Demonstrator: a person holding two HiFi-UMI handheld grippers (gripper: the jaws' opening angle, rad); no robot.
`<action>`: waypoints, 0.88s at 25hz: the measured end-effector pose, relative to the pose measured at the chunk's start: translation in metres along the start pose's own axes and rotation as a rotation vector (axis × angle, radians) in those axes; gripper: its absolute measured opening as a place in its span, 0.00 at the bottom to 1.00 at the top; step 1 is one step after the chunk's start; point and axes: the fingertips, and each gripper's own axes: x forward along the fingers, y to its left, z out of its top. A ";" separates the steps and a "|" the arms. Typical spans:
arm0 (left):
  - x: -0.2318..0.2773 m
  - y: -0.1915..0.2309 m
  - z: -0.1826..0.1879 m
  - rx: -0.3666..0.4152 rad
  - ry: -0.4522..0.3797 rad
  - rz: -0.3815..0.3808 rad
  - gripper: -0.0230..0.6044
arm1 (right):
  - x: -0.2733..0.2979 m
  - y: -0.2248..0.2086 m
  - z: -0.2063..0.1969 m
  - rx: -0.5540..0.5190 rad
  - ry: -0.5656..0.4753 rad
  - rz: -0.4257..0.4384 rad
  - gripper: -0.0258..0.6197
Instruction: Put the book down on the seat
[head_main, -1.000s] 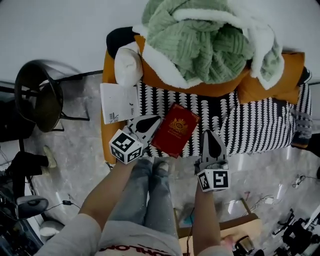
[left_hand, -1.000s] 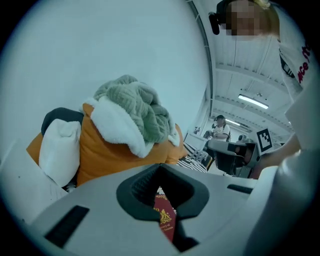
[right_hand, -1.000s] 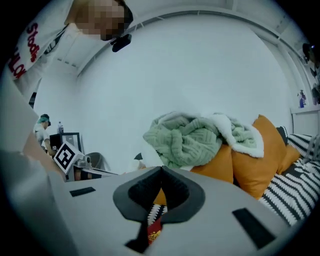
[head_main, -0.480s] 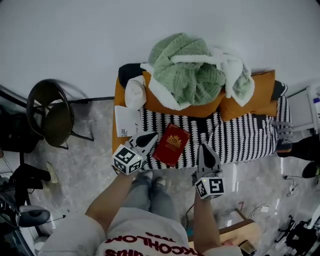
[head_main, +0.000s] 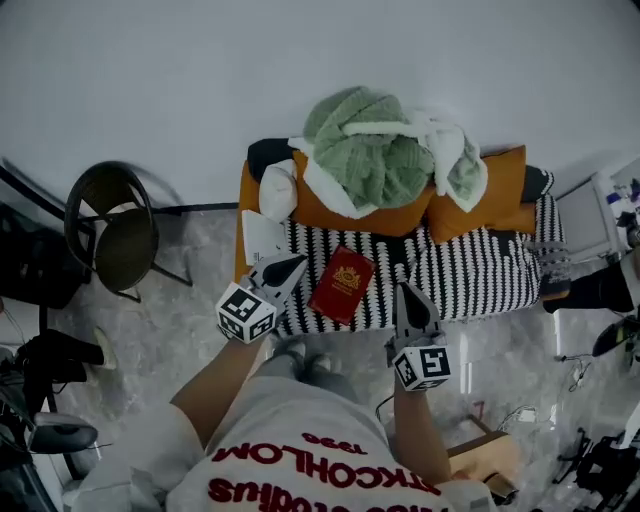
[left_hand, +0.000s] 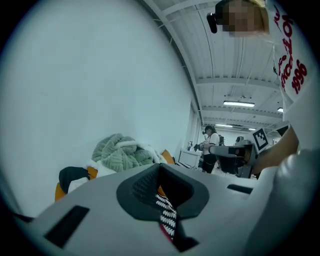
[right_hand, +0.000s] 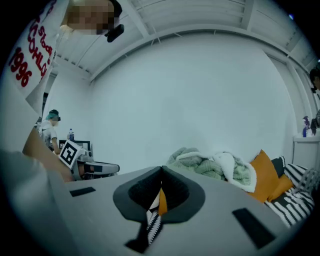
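A red book (head_main: 342, 283) with a gold emblem lies flat on the black-and-white patterned seat (head_main: 480, 280) of a sofa, near its front edge. My left gripper (head_main: 290, 265) hovers just left of the book, jaws shut and empty. To the book's right, my right gripper (head_main: 408, 296) is shut too, holding nothing, over the seat's front edge. Neither touches the book. In the left gripper view my left gripper (left_hand: 161, 167) shows closed jaws, with a sliver of the seat (left_hand: 165, 212) seen below them. The right gripper view shows my right gripper (right_hand: 161, 172) likewise closed.
A green and white blanket (head_main: 385, 150) is heaped on orange cushions (head_main: 500, 190) at the sofa's back. White paper (head_main: 262, 237) lies on the seat's left end. A black round chair (head_main: 115, 230) stands left on the marble floor. A person (left_hand: 212, 150) stands far off.
The head camera has pulled back and up, so the sofa looks smaller. Both grippers stay shut beside the book, which lies unmoved on the seat.
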 end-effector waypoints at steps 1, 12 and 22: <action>-0.006 -0.001 0.003 0.009 -0.002 0.003 0.06 | -0.003 0.004 0.003 0.000 -0.004 0.005 0.08; -0.032 -0.017 0.020 0.060 -0.031 0.003 0.06 | -0.024 0.008 0.026 0.001 -0.052 -0.021 0.08; -0.024 -0.027 0.031 0.070 -0.049 -0.010 0.06 | -0.023 0.007 0.031 -0.004 -0.064 -0.022 0.08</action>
